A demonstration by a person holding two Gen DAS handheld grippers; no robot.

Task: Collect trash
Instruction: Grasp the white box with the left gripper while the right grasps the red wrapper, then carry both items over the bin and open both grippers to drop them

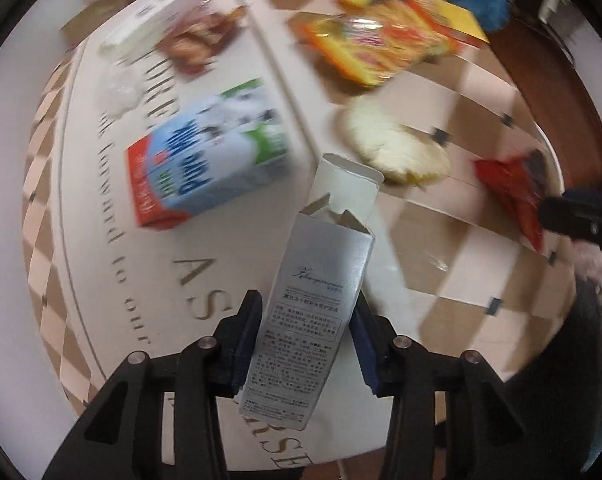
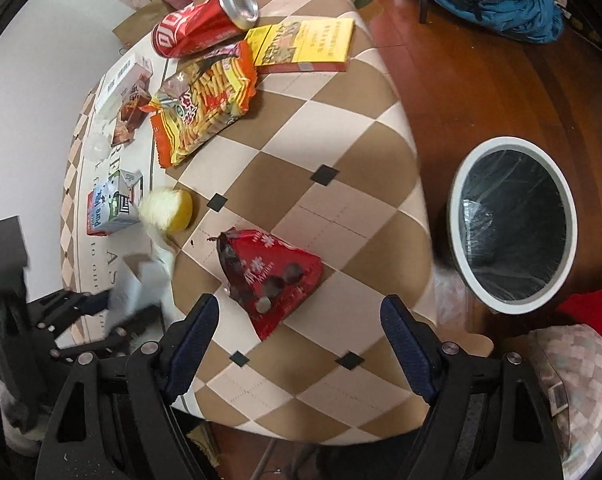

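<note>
My left gripper (image 1: 307, 320) is shut on a tall silver carton (image 1: 321, 280) with its top flaps open, held above the table. It shows blurred in the right wrist view (image 2: 141, 280). My right gripper (image 2: 299, 316) is open and empty, just above a red triangular wrapper (image 2: 269, 272) near the table's front edge. A blue milk carton (image 1: 209, 160) lies on its side. A pale yellow crumpled wad (image 1: 393, 140) lies beside it. A white bin (image 2: 513, 224) with a black liner stands on the floor to the right.
On the checked tablecloth (image 2: 321, 128) lie an orange snack bag (image 2: 209, 100), a red can (image 2: 205, 24) on its side, a yellow booklet (image 2: 313, 40) and a white box (image 2: 121, 80). A blue backpack (image 2: 497, 4) sits on the wooden floor.
</note>
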